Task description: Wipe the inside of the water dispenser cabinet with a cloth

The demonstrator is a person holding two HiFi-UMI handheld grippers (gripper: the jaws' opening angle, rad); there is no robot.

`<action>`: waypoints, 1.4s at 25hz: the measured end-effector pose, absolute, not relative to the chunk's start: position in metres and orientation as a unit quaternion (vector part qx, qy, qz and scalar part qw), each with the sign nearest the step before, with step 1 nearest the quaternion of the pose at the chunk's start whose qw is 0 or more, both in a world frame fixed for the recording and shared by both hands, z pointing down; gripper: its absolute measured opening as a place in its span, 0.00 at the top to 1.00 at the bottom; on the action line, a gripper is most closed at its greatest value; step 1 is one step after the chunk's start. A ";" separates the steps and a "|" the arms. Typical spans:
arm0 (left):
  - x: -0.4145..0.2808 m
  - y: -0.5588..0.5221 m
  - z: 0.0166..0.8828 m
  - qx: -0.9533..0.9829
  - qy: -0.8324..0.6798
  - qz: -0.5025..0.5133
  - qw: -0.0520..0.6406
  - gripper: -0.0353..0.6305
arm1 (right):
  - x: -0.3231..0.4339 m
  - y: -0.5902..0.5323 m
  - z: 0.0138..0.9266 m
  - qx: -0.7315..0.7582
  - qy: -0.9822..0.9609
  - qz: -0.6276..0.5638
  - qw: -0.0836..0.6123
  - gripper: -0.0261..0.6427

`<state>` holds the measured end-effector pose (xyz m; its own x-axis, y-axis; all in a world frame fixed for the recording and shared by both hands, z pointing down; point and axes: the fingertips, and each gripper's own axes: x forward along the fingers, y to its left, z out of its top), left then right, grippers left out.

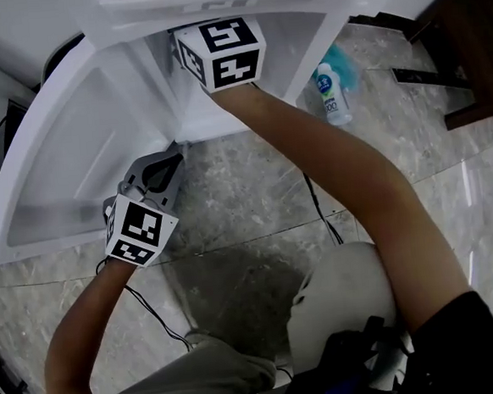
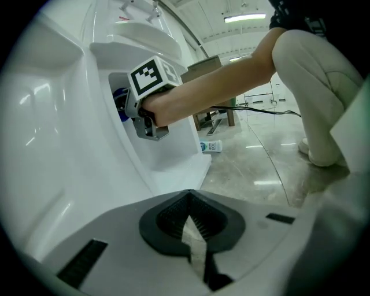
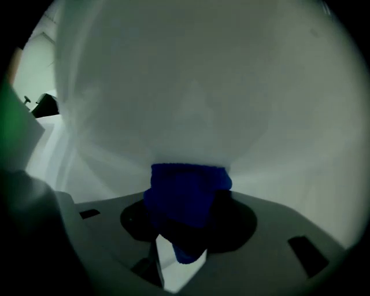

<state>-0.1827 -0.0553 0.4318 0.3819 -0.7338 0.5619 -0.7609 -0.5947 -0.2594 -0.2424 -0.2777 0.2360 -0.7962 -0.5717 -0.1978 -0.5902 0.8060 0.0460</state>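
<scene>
Cloth point(image 3: 185, 193), blue, clamped in right gripper point(image 2: 132, 113) jaws far inside the water dispenser cabinet point(image 1: 306, 38), pressed on its wall to wipe. Left gripper point(image 1: 170, 160), jaws shut, empty, sits near-left by open door point(image 1: 56, 156), prob. keeping clear.

The person wore a black short-sleeved top point(image 1: 461, 336) and pale grey trousers point(image 1: 339, 291), with the arms bare below the sleeves. The left gripper point(image 1: 175, 151) and the right gripper point(image 2: 124, 107) had light grey bodies and dark ribbed pads point(image 2: 173, 217). Each carried a white marker cube point(image 1: 140, 230) printed with black squares. Thin black cables point(image 1: 149, 314) trailed from them.
</scene>
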 end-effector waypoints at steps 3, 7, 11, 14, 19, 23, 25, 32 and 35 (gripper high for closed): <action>-0.182 -0.062 0.427 0.832 -0.450 0.324 0.020 0.94 | -0.248 -0.291 0.234 -0.309 0.944 0.040 0.105 0.70; -0.177 -0.070 0.422 0.837 -0.450 0.311 0.017 0.94 | -0.244 -0.280 0.235 -0.290 0.949 0.051 0.110 0.70; -0.175 -0.070 0.426 0.839 -0.448 0.309 0.023 0.94 | -0.240 -0.269 0.234 -0.288 0.950 0.029 0.120 0.70; -0.176 -0.070 0.427 0.836 -0.449 0.314 0.027 0.94 | -0.245 -0.284 0.234 -0.308 0.942 -0.011 0.129 0.71; -0.181 -0.076 0.420 0.831 -0.452 0.323 0.019 0.94 | -0.246 -0.287 0.234 -0.307 0.942 -0.005 0.134 0.71; -0.184 -0.085 0.416 0.830 -0.465 0.308 0.033 0.94 | -0.237 -0.262 0.233 -0.291 0.946 -0.006 0.145 0.71; -0.186 -0.092 0.413 0.829 -0.477 0.287 0.055 0.94 | -0.232 -0.256 0.233 -0.295 0.942 -0.025 0.159 0.71; -0.190 -0.096 0.408 0.824 -0.492 0.269 0.075 0.94 | -0.246 -0.289 0.234 -0.302 0.939 -0.052 0.158 0.73; -0.193 -0.093 0.414 0.821 -0.491 0.282 0.072 0.94 | -0.246 -0.287 0.234 -0.296 0.943 -0.046 0.147 0.73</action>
<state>-0.1931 -0.0925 0.4142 0.3583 -0.7661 0.5336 -0.8472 -0.5070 -0.1590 -0.2458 -0.2875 0.2335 -0.7816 -0.5717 -0.2495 -0.5444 0.8204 -0.1745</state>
